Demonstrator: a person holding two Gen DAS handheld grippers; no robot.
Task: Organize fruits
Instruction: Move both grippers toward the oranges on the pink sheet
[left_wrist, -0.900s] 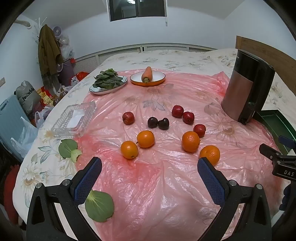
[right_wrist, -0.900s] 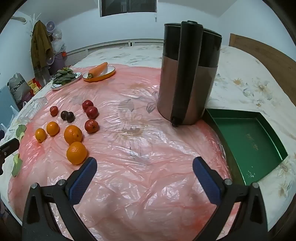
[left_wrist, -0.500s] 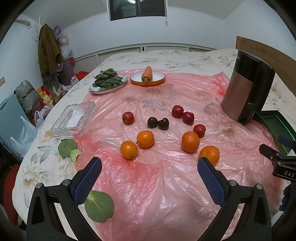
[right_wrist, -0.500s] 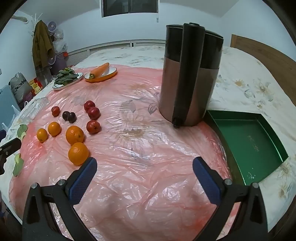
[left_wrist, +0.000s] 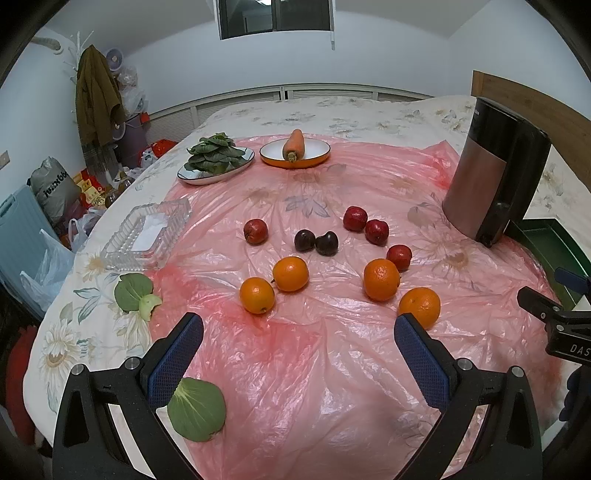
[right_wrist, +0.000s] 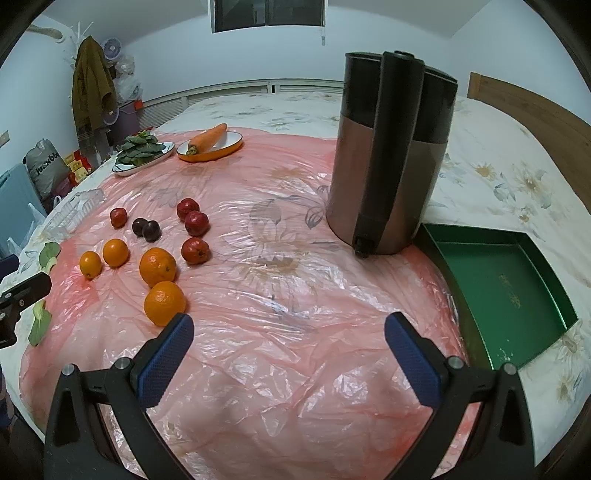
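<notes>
Several oranges lie on the pink plastic sheet, the nearest orange just beyond my left gripper's right finger. Several red fruits, one of them a red fruit set apart on the left, and two dark plums lie farther back. My left gripper hangs open above the sheet, nothing between its blue pads. In the right wrist view the same oranges lie to the left, and my right gripper is open over bare sheet. An empty green tray sits at the right.
A tall brown and black jug stands beside the green tray. A clear glass dish is at the left edge. A plate of greens and a carrot on an orange plate stand at the back. Loose green leaves lie near the left gripper.
The right wrist view has shifted slightly, so the fruits and jug now sit a little to the right. The left view barely differs. Both grippers stay open.
</notes>
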